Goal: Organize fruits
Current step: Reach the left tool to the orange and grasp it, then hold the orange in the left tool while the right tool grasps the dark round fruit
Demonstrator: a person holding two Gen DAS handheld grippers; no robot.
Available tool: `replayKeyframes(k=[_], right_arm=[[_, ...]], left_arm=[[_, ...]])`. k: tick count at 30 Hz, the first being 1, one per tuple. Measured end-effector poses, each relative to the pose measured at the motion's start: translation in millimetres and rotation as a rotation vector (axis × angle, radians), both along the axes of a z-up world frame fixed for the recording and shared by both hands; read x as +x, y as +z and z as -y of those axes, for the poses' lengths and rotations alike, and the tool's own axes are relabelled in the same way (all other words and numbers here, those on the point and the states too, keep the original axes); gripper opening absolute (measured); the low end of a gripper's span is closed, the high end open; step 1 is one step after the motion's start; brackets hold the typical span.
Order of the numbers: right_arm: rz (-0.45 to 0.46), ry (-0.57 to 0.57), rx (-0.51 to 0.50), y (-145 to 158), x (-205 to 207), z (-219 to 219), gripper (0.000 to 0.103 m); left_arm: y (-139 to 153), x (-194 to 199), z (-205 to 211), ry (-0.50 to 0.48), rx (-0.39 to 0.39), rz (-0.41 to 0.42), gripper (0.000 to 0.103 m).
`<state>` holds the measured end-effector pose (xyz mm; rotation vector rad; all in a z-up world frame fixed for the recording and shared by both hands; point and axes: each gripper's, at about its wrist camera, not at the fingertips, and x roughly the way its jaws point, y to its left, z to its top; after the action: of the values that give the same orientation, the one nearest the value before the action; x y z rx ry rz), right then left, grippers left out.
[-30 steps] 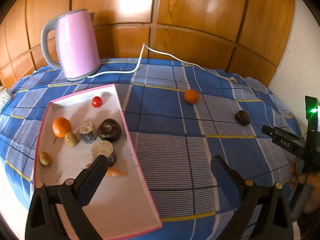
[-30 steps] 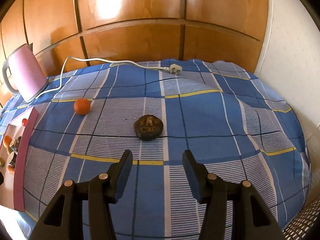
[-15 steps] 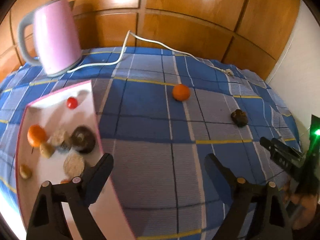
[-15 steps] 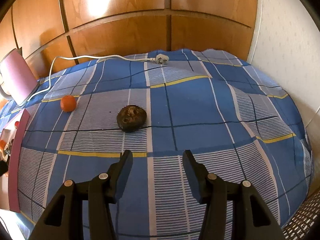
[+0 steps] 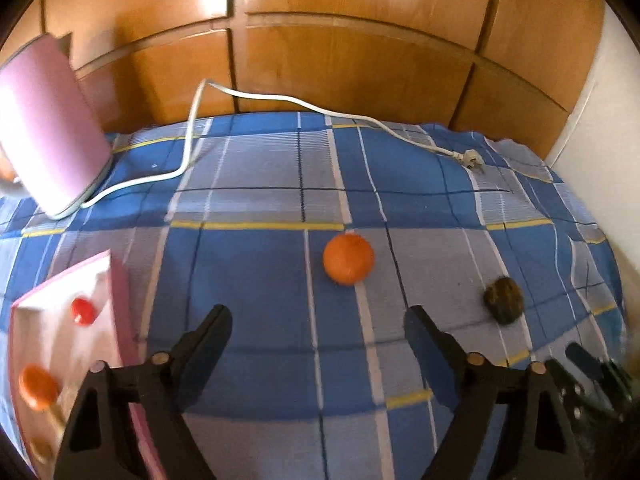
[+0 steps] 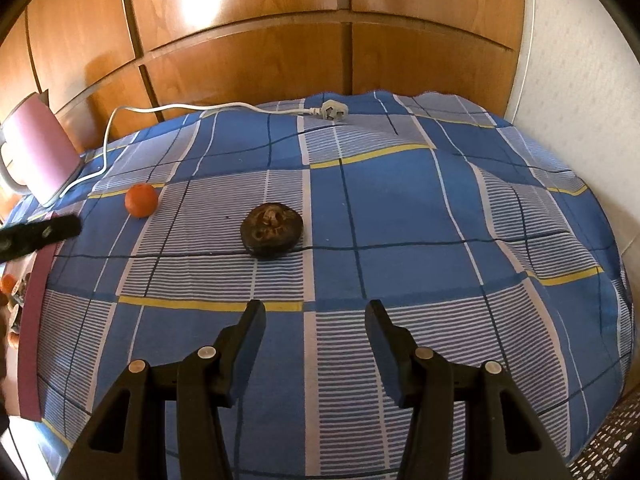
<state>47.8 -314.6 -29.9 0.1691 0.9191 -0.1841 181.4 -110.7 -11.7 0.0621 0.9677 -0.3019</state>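
Fruits are split two ways: several already lie in the pink-rimmed tray (image 5: pixel 120 320) at the table's left edge, while a small orange (image 5: pixel 348 258) and a dark, wrinkled brown fruit (image 6: pixel 271 230) sit loose on the blue checked cloth (image 6: pixel 400 200) near the middle, apart from each other. I'd guess the orange is light, firm and round, likely to roll if nudged, so it wants a pinch across its widest part. The brown one looks flatter and rougher, probably dry and stiff, easiest taken by its sides. The left hand-held gripper (image 5: pixel 316 340) hangs short of the orange, its jaws closing with nothing between them. The right hand-held gripper (image 6: pixel 316 322) hovers near the brown fruit, jaws parted and empty. A pink kettle (image 5: pixel 48 132) stands at the far left corner, its white cord (image 5: pixel 320 108) trailing along the far edge, well clear of both fruits. Only the tray's raised rim looks like an obstacle.
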Motion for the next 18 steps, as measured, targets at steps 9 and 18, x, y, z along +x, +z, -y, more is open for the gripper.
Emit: replayKeyframes(k=[9, 18], right_arm=[[-0.008, 0.022, 0.014, -0.7, 6.0, -1.2, 0.052], [-0.012, 0.034, 0.017, -2.3, 7.3, -3.4, 0.052]], left_arm=[[-25.0, 48.8, 32.1, 0.004, 0.075, -0.025, 0.083], [-40.4, 40.9, 31.5, -0.041, -0.026, -0.082, 0.039]])
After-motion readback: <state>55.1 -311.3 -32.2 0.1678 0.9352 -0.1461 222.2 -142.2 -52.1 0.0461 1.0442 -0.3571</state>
